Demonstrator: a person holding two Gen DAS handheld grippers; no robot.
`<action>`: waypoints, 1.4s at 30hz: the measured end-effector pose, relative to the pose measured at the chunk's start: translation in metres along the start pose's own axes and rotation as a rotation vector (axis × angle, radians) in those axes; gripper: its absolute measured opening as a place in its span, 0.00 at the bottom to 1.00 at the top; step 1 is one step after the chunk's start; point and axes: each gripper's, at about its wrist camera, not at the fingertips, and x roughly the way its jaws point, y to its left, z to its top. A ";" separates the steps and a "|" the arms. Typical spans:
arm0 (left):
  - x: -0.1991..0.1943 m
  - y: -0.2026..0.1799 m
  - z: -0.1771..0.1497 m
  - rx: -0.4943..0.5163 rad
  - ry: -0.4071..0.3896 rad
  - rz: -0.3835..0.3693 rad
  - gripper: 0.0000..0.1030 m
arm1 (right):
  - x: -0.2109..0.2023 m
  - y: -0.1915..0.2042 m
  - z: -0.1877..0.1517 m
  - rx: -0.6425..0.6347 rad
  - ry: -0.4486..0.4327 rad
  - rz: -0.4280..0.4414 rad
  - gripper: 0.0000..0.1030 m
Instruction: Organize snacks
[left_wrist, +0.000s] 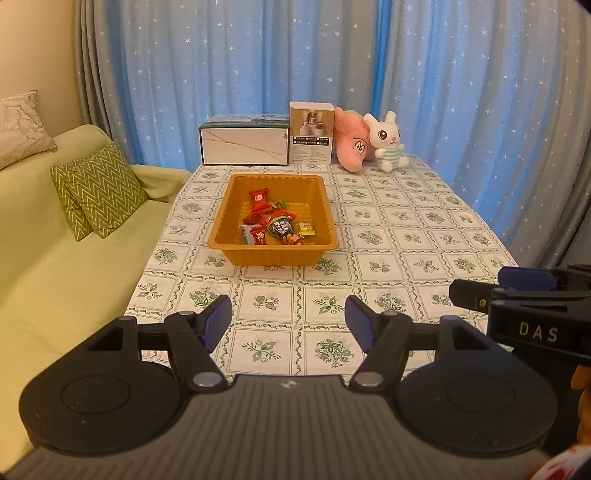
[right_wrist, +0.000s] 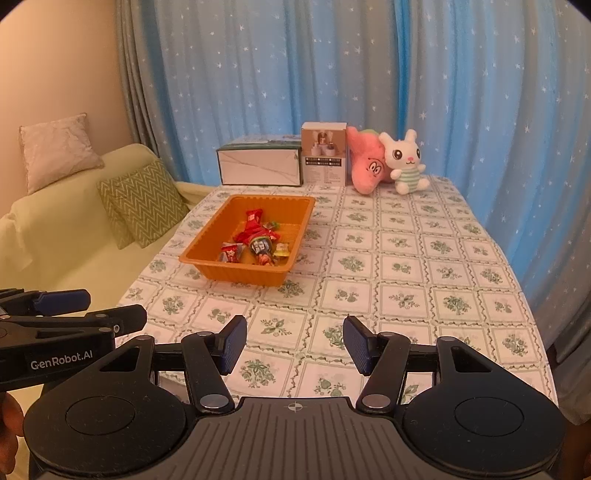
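Observation:
An orange tray (left_wrist: 273, 254) stands on the table's left-middle and also shows in the right wrist view (right_wrist: 240, 275). Several wrapped snacks lie in it: red candy packets (left_wrist: 259, 197), a dark packet (left_wrist: 279, 227) and a yellow-green one (left_wrist: 306, 229); they also show in the right wrist view (right_wrist: 258, 243). My left gripper (left_wrist: 288, 325) is open and empty, above the table's near edge, well short of the tray. My right gripper (right_wrist: 294, 343) is open and empty, beside the left one. The right gripper shows side-on in the left wrist view (left_wrist: 480, 291), the left gripper in the right wrist view (right_wrist: 85, 306).
A flowered tablecloth (left_wrist: 406, 236) covers the table. At the back stand a white box (left_wrist: 243, 142), a small carton (left_wrist: 311, 134), a pink plush (left_wrist: 351, 142) and a white bunny plush (left_wrist: 388, 142). A green sofa with cushions (left_wrist: 99, 188) lies left. Blue curtains hang behind.

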 end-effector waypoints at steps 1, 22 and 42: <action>0.000 0.001 0.000 -0.003 -0.001 -0.001 0.64 | 0.000 0.000 0.000 -0.002 0.000 -0.001 0.56; 0.001 0.000 0.000 0.000 -0.006 -0.009 0.64 | 0.002 -0.003 0.001 0.004 -0.002 0.006 0.56; 0.002 -0.001 -0.004 -0.006 0.002 -0.005 0.64 | 0.004 -0.004 -0.002 0.010 0.004 0.014 0.56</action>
